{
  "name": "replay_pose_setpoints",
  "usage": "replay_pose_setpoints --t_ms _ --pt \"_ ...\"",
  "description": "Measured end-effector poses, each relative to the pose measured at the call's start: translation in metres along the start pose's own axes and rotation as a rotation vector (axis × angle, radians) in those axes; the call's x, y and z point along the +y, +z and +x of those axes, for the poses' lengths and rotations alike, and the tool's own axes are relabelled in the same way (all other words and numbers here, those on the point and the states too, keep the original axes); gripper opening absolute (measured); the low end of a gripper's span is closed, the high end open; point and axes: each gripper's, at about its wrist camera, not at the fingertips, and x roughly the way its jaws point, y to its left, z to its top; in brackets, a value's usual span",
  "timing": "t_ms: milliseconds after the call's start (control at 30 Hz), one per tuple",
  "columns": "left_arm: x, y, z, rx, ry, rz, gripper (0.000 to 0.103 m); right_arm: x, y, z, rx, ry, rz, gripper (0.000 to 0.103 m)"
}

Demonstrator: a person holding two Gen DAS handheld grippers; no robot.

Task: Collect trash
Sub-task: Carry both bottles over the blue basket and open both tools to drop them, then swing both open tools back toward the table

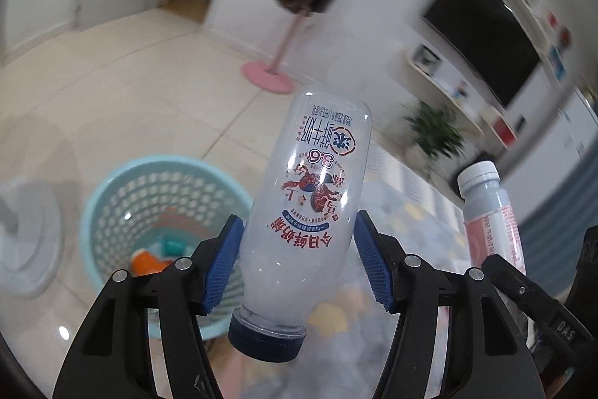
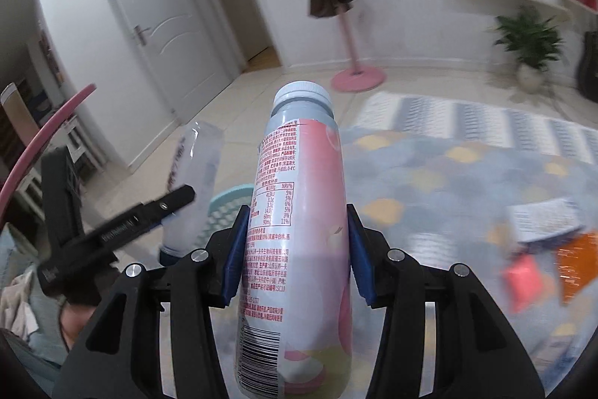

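Note:
My left gripper [image 1: 299, 260] is shut on a clear empty milk bottle [image 1: 310, 197] with a dark blue cap, held upside down, cap toward me. A light blue mesh trash basket [image 1: 112, 197] stands on the floor below and left of it, with orange and teal trash inside. My right gripper [image 2: 297, 253] is shut on a pink and white drink bottle [image 2: 299, 230] with a pale cap, held upright. That bottle also shows in the left wrist view [image 1: 489, 212]. The left gripper and its clear bottle [image 2: 194, 182] appear at the left of the right wrist view, with the basket rim [image 2: 228, 200] behind.
A patterned rug [image 2: 467, 174] covers the floor with a white carton [image 2: 542, 219], a red wrapper [image 2: 523, 279] and an orange wrapper [image 2: 579, 260] on it. A pink coat stand [image 2: 357, 77], a potted plant [image 2: 530, 43] and a white fan base [image 1: 26, 238] stand around.

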Motion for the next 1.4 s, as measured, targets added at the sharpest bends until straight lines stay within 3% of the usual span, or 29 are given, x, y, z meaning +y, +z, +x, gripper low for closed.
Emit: replay_pose_setpoints --t_ms 200,267,433,567,667,1033,1200,1400 --pt "0.065 0.004 0.018 0.018 0.035 -0.141 0.059 0.045 -0.004 0.086 0.119 0.04 -0.013 0.046" --pt "0.08 0.003 0.027 0.033 0.095 -0.161 0.059 0.05 -0.007 0.115 0.17 0.049 0.002 0.046" --pt "0.101 0.003 0.045 0.077 0.162 -0.184 0.06 0.06 -0.017 0.162 0.27 0.05 0.026 0.046" --pt "0.108 0.002 0.045 0.089 0.192 -0.176 0.066 0.054 -0.014 0.17 0.275 0.052 0.06 0.051" --pt "0.108 0.004 0.037 0.07 0.195 -0.178 0.071 0.047 -0.01 0.159 0.244 0.045 0.064 0.055" --pt "0.066 0.001 0.012 -0.01 0.092 -0.127 0.071 0.022 -0.013 0.089 0.152 0.004 0.047 0.055" --pt "0.005 -0.006 -0.003 -0.048 -0.033 -0.041 0.071 -0.003 -0.002 0.009 0.014 -0.08 0.011 0.055" --pt "-0.092 -0.038 0.012 0.016 -0.15 0.156 0.072 -0.054 -0.015 -0.096 -0.122 -0.262 -0.01 0.055"
